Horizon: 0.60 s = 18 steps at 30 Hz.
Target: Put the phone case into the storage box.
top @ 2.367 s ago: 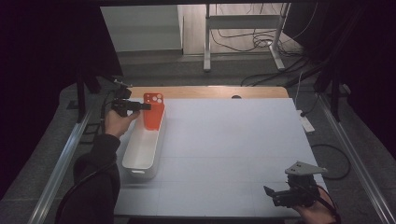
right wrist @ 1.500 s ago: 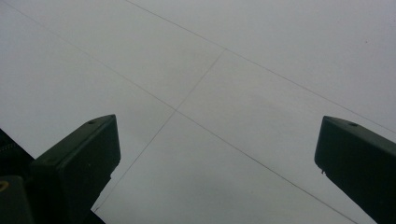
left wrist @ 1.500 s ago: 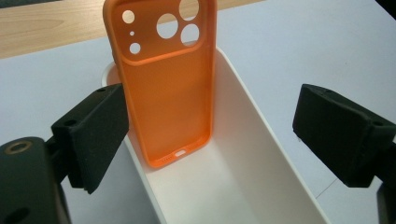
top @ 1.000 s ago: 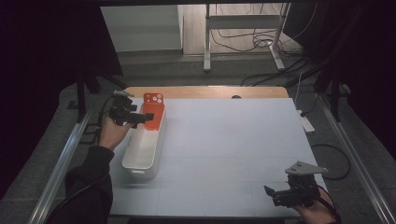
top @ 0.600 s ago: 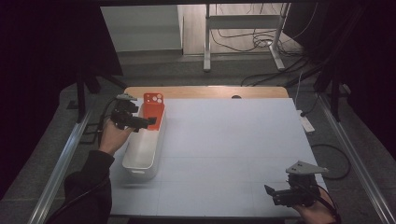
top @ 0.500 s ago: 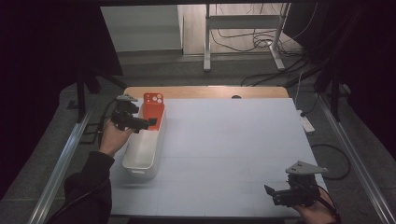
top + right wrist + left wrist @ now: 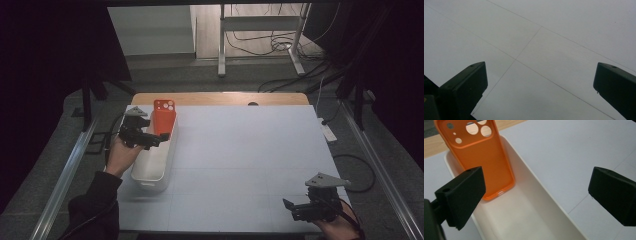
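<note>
2 grippers are standing wide-jawed: we are hovering the left gripper (image 7: 161, 138) over the white bin (image 7: 529, 220), where the orange phone case (image 7: 484, 157) leans. Next we judge closing on the case.

Orange phone case (image 7: 482, 162) upright, leaning in white bin's (image 7: 536, 195) far end.

The phone case (image 7: 164, 116) is bright orange and plain, and the bin (image 7: 152, 167) is plain white. The counter (image 7: 250, 160) is pale grey-white crossed by thin grey lines, with a light wood strip along its far edge. Both the left gripper (image 7: 161, 138) and the right gripper (image 7: 287, 207) are black.
</note>
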Each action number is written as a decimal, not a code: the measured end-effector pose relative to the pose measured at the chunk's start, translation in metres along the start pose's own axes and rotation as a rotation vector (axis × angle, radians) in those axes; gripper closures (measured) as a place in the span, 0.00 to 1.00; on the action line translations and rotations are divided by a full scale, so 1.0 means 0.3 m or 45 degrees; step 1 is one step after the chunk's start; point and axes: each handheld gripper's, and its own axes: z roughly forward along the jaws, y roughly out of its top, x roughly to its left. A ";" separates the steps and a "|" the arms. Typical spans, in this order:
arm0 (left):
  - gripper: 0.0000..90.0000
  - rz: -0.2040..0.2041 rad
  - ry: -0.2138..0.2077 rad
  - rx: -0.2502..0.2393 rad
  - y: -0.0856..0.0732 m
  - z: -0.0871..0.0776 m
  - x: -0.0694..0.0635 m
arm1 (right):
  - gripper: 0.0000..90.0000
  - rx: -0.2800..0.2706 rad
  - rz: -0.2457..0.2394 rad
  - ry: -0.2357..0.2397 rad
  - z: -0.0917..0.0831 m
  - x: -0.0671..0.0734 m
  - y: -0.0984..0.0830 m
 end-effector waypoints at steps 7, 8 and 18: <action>0.02 0.014 0.006 -0.007 -0.033 -0.005 -0.032 | 0.00 0.001 -0.003 0.000 0.000 0.001 0.000; 0.02 0.017 0.005 -0.007 -0.036 -0.007 -0.035 | 0.00 0.001 -0.003 0.000 0.000 0.001 0.000; 0.02 0.036 -0.030 -0.035 -0.077 -0.031 -0.080 | 0.00 -0.001 -0.009 0.004 -0.001 0.003 0.000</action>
